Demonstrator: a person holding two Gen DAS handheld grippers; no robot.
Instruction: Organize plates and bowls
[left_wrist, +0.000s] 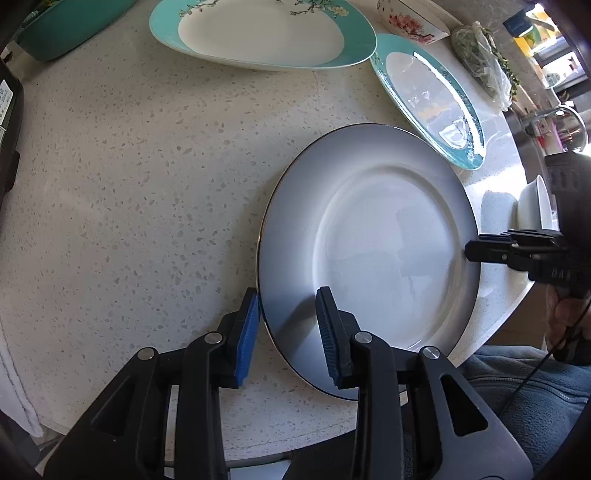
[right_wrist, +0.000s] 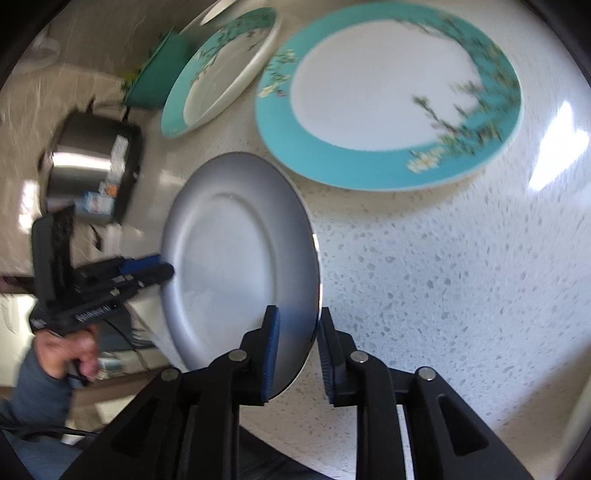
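Note:
A grey plate with a dark rim (left_wrist: 369, 240) is held between both grippers, near the counter's front edge. My left gripper (left_wrist: 288, 332) has its blue pads on either side of the plate's near rim. My right gripper (right_wrist: 297, 350) straddles the opposite rim of the same plate (right_wrist: 236, 251), which looks tilted and lifted. The right gripper also shows in the left wrist view (left_wrist: 480, 251) at the plate's far edge; the left one shows in the right wrist view (right_wrist: 162, 269). Two teal-rimmed floral plates (left_wrist: 258, 33) (left_wrist: 428, 96) lie further back.
A speckled white counter (left_wrist: 129, 184) spreads to the left. A floral bowl (left_wrist: 410, 18) and a bag of greens (left_wrist: 480, 62) sit at the back right. A steel pot (right_wrist: 92, 158) and a green container (right_wrist: 159, 77) stand by the wall. A white bowl (left_wrist: 535, 206) sits at the right.

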